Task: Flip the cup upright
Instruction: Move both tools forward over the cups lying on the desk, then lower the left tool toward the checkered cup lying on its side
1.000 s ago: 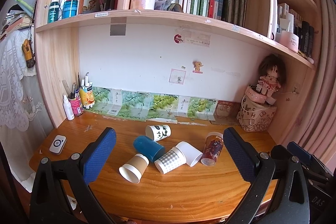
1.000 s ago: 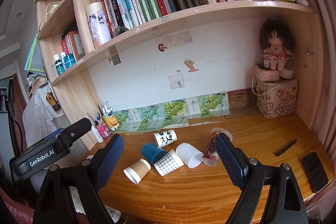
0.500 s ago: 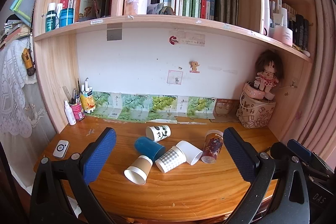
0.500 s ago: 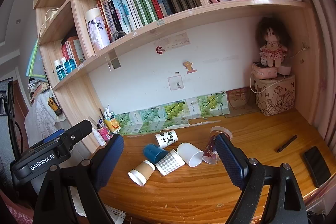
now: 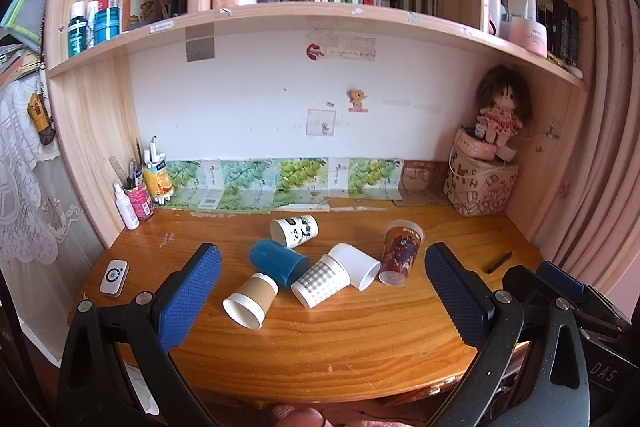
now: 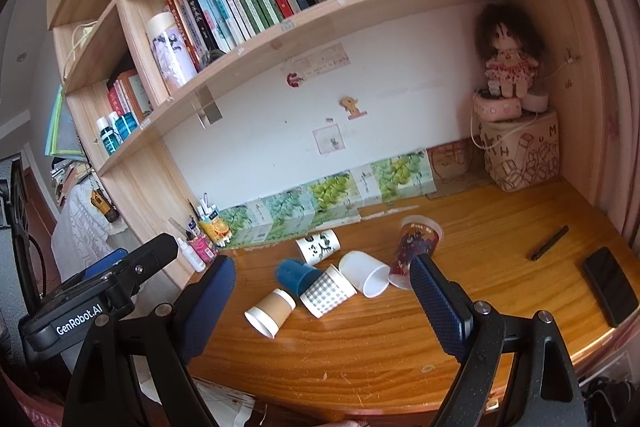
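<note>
Item: overturned cups, clustered mid-desk on the wooden desk [image 5: 360,347].

- Brown paper cup [image 5: 251,301]: on its side, mouth toward the near-left edge, base touching the blue cup [image 5: 279,263], which also lies on its side.
- Checked cup [image 5: 320,281]: on its side, mouth toward the front, touching the white cup [image 5: 355,265], whose mouth faces right.
- Panda-print cup [image 5: 294,231]: on its side, behind the cluster, long axis running left to right.
- Clear printed plastic cup [image 5: 400,253]: apparently inverted or tilted; cannot tell which end rests on the desk.

Left gripper [image 5: 320,291]: jaws spread wide, holding nothing, hovering short of the cups; the cluster sits ahead between its fingers.
Right gripper [image 6: 320,303]: likewise spread and empty, the cluster ahead and slightly below.

Judgement: no cup is grasped yet. The brown cup lies nearest both grippers, its long axis slanting away toward the right; neither hand is clearly closer.

Also present: black phone [image 6: 610,285], black pen [image 6: 549,242], doll [image 5: 500,107].
</note>
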`<action>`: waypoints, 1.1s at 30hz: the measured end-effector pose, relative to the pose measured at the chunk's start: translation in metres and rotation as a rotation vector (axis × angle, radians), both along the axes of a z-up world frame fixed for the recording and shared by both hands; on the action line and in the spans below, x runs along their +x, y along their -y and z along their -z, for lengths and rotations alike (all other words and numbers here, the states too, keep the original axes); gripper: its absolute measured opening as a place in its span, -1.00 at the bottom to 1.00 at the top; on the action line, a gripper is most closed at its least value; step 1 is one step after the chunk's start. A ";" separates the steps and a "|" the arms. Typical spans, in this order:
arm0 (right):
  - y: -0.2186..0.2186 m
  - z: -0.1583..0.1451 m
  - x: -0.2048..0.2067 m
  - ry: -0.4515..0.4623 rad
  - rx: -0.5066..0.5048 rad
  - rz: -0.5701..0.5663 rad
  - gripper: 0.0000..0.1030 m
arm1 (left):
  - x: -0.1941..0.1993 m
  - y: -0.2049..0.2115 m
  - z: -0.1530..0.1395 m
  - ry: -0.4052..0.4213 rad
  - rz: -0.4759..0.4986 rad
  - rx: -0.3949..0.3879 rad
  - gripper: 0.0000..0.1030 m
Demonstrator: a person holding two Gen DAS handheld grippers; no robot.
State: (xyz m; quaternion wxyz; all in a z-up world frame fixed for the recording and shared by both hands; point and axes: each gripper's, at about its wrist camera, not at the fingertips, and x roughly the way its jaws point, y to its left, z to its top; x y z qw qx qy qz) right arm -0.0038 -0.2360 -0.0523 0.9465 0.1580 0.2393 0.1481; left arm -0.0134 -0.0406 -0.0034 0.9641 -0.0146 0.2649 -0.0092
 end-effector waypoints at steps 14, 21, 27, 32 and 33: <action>0.018 0.026 0.023 -0.172 0.072 0.047 0.73 | 0.036 0.029 0.024 -0.178 0.140 0.100 0.97; 0.027 0.042 0.049 -0.268 0.150 0.044 0.73 | 0.064 0.033 0.045 -0.298 0.173 0.149 0.97; 0.032 0.066 0.080 -0.412 0.255 0.037 0.73 | 0.091 0.039 0.073 -0.406 0.242 0.195 0.97; 0.033 0.094 0.105 -0.549 0.420 0.023 0.73 | 0.105 0.043 0.092 -0.422 0.285 0.294 0.97; 0.033 0.099 0.110 -0.572 0.440 0.024 0.73 | 0.108 0.043 0.095 -0.427 0.292 0.310 0.97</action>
